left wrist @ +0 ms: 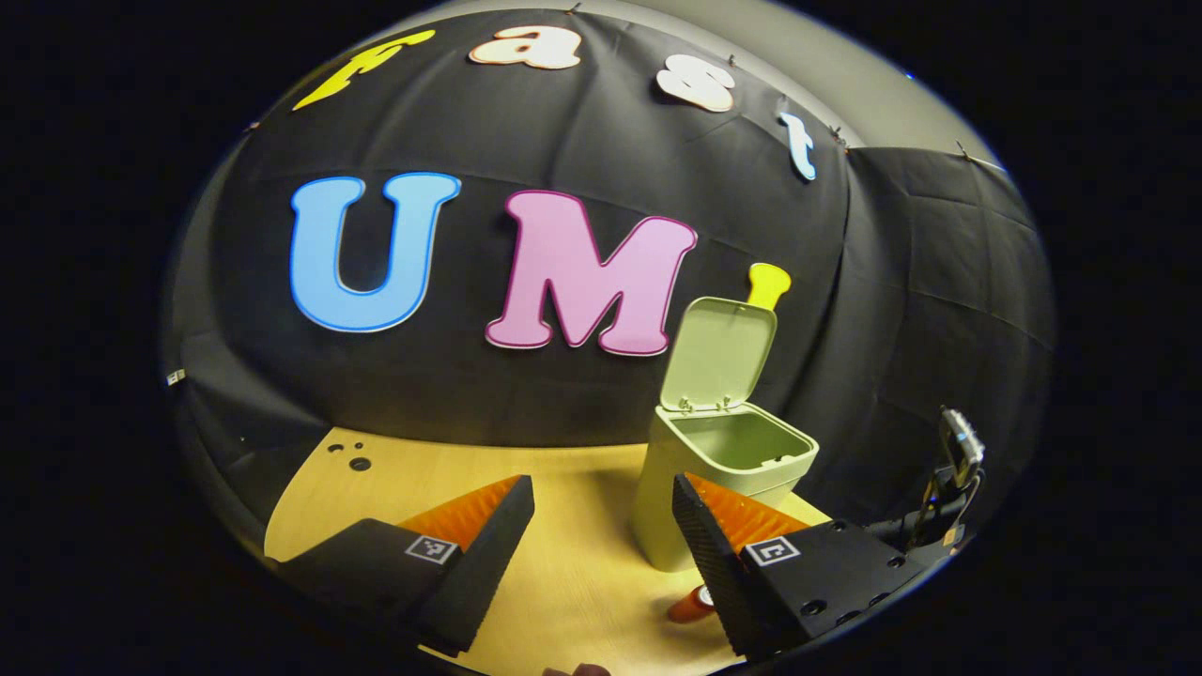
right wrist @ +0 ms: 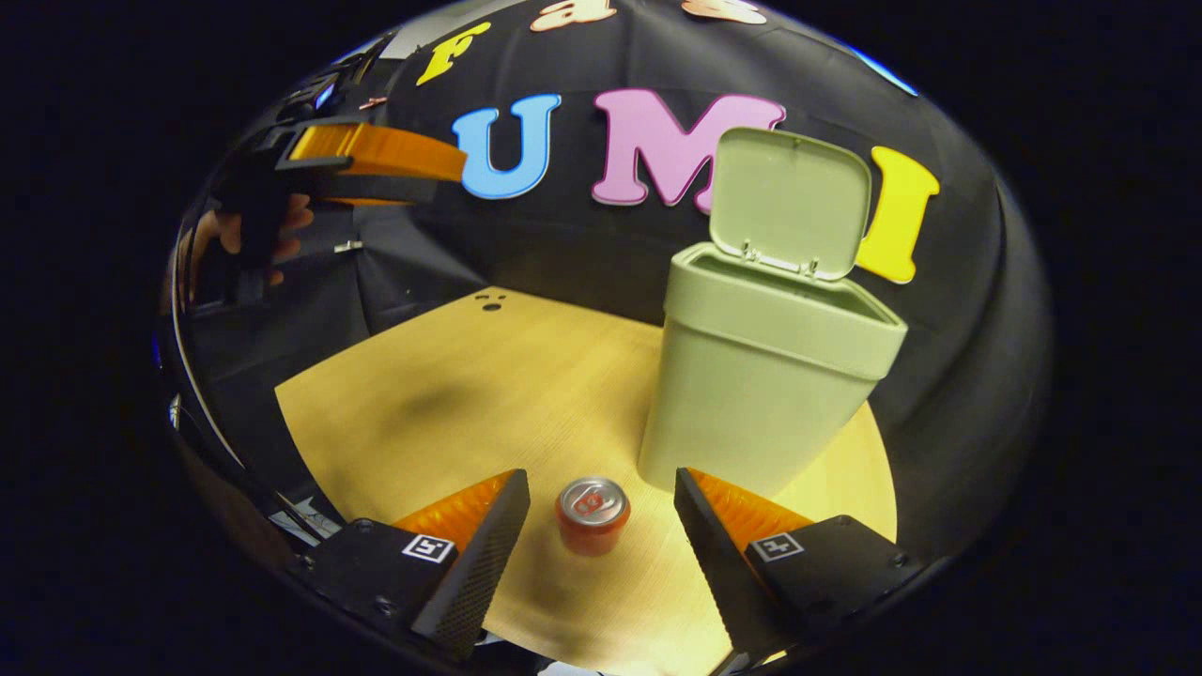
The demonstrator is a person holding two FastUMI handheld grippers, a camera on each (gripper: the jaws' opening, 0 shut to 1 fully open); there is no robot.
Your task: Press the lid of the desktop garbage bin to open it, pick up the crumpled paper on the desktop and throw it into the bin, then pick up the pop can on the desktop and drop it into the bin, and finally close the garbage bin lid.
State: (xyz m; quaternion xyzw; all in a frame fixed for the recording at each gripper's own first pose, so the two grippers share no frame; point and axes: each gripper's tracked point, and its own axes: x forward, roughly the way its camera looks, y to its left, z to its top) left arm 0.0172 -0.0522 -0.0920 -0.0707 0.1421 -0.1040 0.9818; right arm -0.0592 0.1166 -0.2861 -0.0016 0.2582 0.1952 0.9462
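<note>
Right gripper view | jaws spread | cylindrical pop can (right wrist: 592,514) between | boxy bin (right wrist: 765,376) lid up

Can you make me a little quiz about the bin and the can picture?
1. True or false: the bin's lid is standing open.
2. Which thing sits between the right gripper's open fingers? A) a spoon B) the pop can C) a cup
3. Fill in the missing word: the pop can stands ______ on the wooden table, its top facing up.

Key
1. True. The lid tilts up and back behind the bin, and the left gripper view looks into the bin's opening.
2. B. The fingers are spread on either side of the can and do not touch it.
3. Upright.
</note>
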